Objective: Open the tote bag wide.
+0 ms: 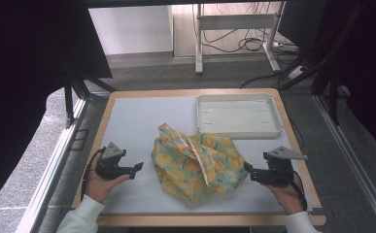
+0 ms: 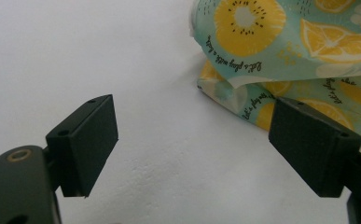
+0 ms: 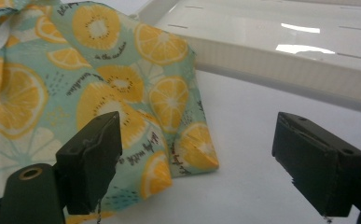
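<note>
A crumpled teal cloth bag printed with yellow lemon and kiwi slices [image 1: 197,167] lies in the middle of the light grey desk [image 1: 132,121], just in front of a shallow white plastic tray [image 1: 239,115] that sits at the far right. The bag's long axis runs roughly from far left to near right, with a white drawstring or ribbon [image 1: 198,158] crossing its top.

The left tongs [image 1: 138,168] rest low at the bag's left side, their jaws spread wide with nothing between them; in the left gripper view the bag's folded edge [image 2: 243,88] lies ahead and to the right of the gap. The right tongs [image 1: 247,169] sit at the bag's right corner, likewise released and empty, and appear closer to the fabric than the left pair. In the right gripper view the bag's corner [image 3: 194,149] lies ahead, between the jaws.

The coming move likely turns on each pair closing on its own side edge.

Script lettering on the fabric partly reads "Let's play with a lemon" and "in the sunshine"; the rest is too small to read.
</note>
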